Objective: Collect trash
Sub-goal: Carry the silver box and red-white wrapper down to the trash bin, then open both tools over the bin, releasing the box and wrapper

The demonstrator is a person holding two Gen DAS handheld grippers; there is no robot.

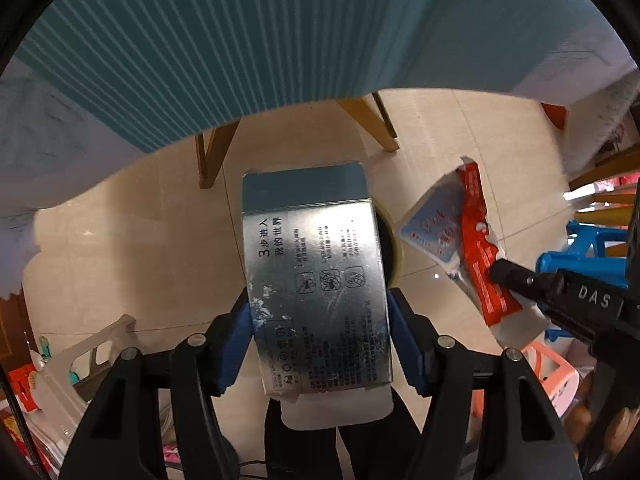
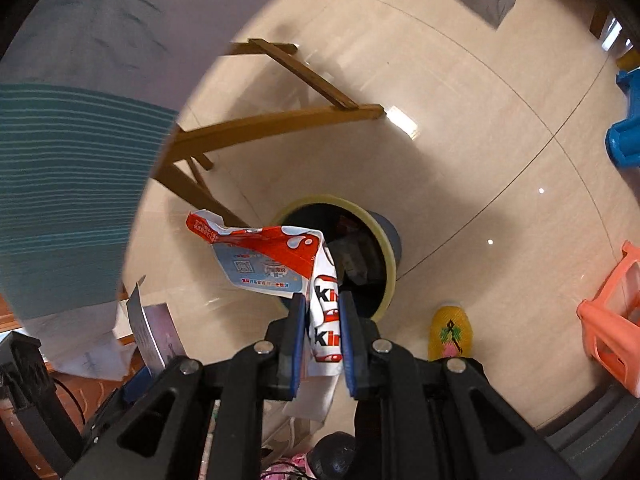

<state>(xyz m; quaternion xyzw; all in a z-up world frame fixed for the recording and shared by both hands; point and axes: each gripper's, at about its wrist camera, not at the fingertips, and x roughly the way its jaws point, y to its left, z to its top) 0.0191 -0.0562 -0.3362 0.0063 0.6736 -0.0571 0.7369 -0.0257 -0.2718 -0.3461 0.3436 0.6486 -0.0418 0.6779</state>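
A silver cardboard box (image 1: 316,280) with printed text hangs over the floor, and my left gripper (image 1: 320,320) is shut on its sides with the blue pads (image 1: 240,332). Behind the box peeks the yellow rim of a round trash bin (image 1: 396,260). My right gripper (image 2: 322,320) is shut on a crumpled red-and-white snack wrapper (image 2: 280,256), which hangs just above the bin's yellow rim (image 2: 390,256); the dark bin holds other trash. In the left wrist view the right gripper (image 1: 508,276) and the wrapper (image 1: 472,248) are to the right of the box.
A table under a teal striped cloth (image 1: 200,60) stands on wooden legs (image 2: 280,120) close behind the bin. A blue stool (image 1: 592,256) and an orange stool (image 2: 612,320) stand to the right. A yellow slipper (image 2: 450,332) lies beside the bin on the beige tiles.
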